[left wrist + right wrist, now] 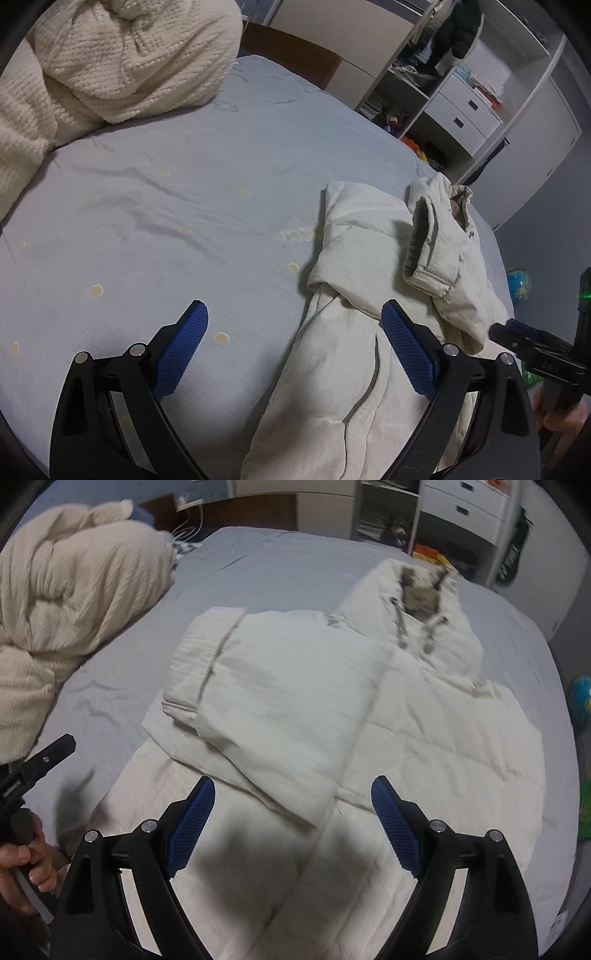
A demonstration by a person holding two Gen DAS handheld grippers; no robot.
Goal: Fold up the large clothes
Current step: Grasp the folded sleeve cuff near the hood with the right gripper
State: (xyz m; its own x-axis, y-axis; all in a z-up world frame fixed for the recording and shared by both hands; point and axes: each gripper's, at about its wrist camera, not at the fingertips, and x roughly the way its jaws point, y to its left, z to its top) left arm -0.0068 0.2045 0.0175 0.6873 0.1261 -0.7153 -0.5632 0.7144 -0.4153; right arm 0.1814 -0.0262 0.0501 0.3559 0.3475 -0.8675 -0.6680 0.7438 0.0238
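A cream padded jacket (424,738) lies flat on the bed, collar at the far end, with one sleeve (266,701) folded across its front. In the left wrist view the same jacket (369,295) lies at the right. My right gripper (293,794) hovers open above the jacket's lower half, nothing between its blue pads. My left gripper (293,317) is open too, over the jacket's left edge and the sheet, holding nothing. The other gripper shows at each view's edge, left gripper (40,760) and right gripper (532,343).
A light blue sheet (166,192) covers the bed. A bulky cream knitted blanket (122,55) is piled at the far left. White shelves with drawers (465,107) stand beyond the bed. A globe (519,284) sits on the floor at the right.
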